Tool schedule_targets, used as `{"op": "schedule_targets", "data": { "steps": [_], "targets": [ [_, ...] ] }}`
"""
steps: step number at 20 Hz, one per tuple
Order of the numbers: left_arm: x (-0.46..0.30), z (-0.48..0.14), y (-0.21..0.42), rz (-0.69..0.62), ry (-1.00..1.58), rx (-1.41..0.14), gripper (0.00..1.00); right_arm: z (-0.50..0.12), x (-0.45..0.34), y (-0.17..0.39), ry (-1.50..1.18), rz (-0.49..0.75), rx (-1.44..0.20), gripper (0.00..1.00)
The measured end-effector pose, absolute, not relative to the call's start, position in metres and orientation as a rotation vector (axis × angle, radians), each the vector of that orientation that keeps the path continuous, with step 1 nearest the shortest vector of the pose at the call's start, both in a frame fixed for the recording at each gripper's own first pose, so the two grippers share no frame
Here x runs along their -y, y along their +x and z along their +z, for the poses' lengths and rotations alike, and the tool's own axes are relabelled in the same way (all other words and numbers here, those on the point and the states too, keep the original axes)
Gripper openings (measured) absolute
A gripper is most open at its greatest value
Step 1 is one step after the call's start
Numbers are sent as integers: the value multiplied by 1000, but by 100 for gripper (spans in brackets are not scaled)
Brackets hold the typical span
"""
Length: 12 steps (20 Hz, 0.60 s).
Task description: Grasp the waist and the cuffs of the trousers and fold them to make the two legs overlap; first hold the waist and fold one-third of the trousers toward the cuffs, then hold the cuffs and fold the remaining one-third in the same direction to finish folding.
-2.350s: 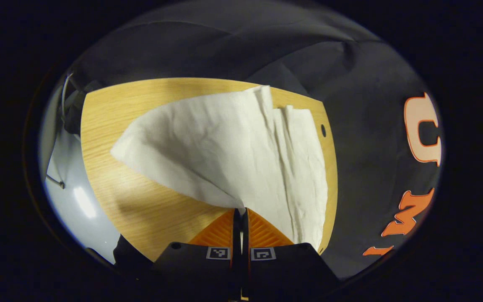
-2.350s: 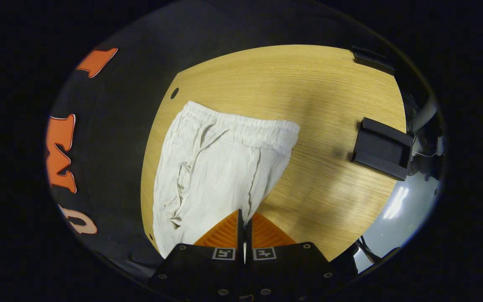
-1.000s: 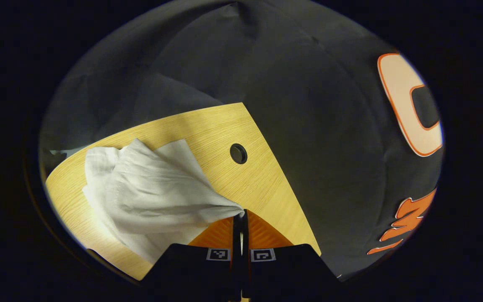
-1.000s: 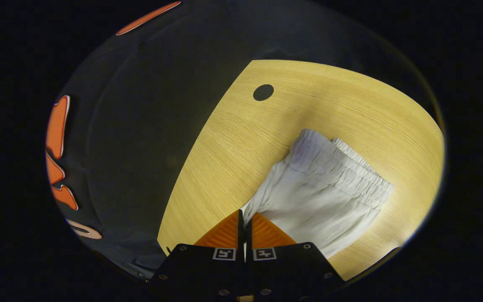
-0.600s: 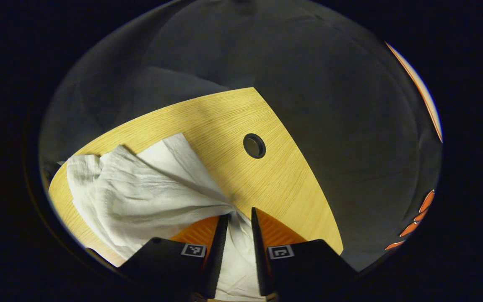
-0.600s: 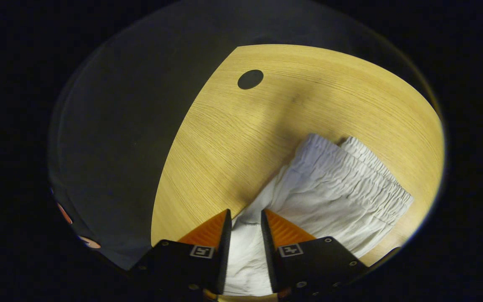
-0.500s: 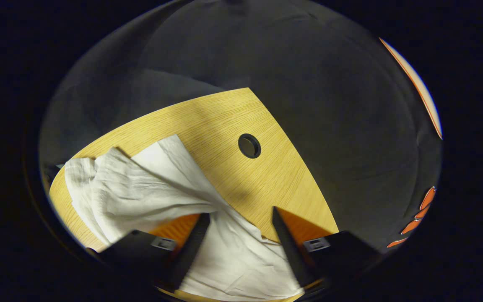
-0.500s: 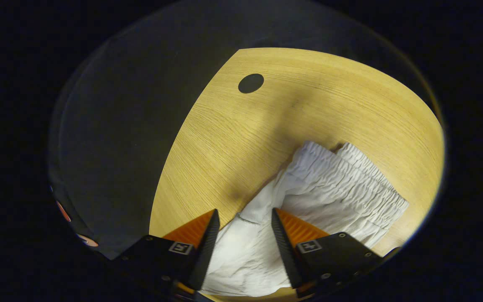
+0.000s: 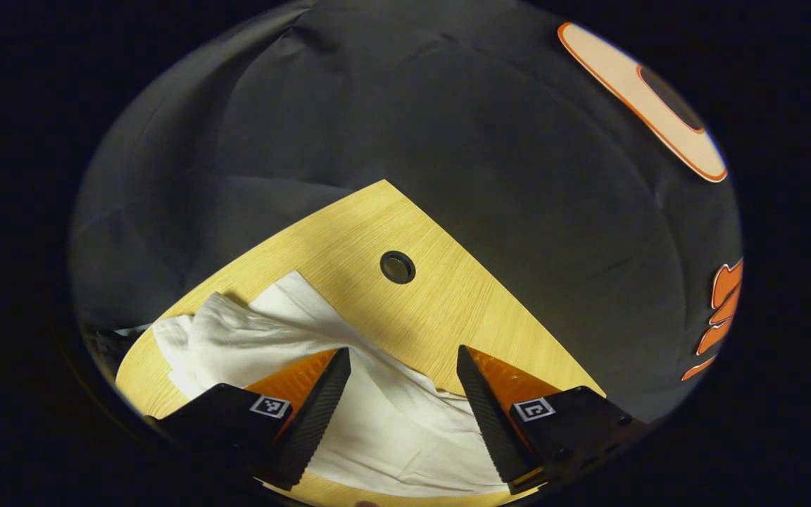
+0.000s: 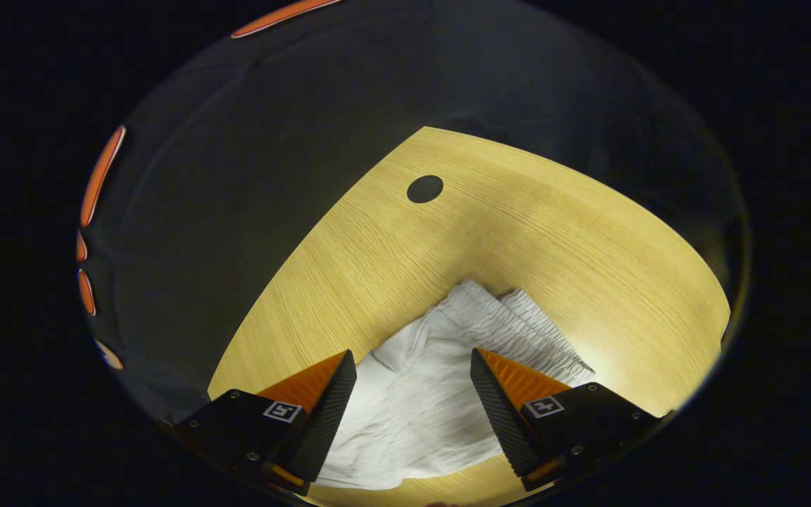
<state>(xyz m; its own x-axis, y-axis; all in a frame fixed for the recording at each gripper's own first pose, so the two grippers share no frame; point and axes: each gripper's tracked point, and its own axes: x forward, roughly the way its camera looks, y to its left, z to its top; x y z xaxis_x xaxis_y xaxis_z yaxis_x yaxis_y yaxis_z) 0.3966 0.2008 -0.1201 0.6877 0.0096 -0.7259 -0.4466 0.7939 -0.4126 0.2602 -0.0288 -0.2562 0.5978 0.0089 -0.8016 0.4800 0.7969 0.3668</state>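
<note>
Black cloth [image 9: 405,127] hung as the booth's backdrop across the upper half of both views, and below it ran a light wooden table [image 9: 476,317] with a small round dark hole [image 9: 398,267] near its edge. In the left gripper view, the white crumpled fabric trousers [image 9: 377,422] lay on the table in the lower left of the frame, bunched in soft folds, with a raised ridge of cloth running from left of centre toward the bottom. The left gripper [image 9: 402,359] had its jaws spread wide, both fingers apart over the cloth and pressing on nothing. In the right gripper view, the same table [image 10: 518,239] filled the centre and right of the frame, its hole [image 10: 425,189] sitting above centre. The trousers [image 10: 419,408] lay at the bottom centre, their gathered elastic waistband [image 10: 539,331] showing at the upper right of the pile, just beside the right-hand finger. The right gripper [image 10: 412,362] likewise stood wide open above the fabric, gripping nothing.
</note>
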Motion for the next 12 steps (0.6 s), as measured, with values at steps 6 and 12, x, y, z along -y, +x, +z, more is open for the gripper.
{"op": "schedule_targets", "data": {
  "steps": [6,12],
  "targets": [
    [-212,-46,361,229,-399,-622,99,-218,14,219,583,-231,-822,99],
    [-187,-2,308,143,-240,-482,99,-208,18,150,622,-240,-762,98]
  ]
}}
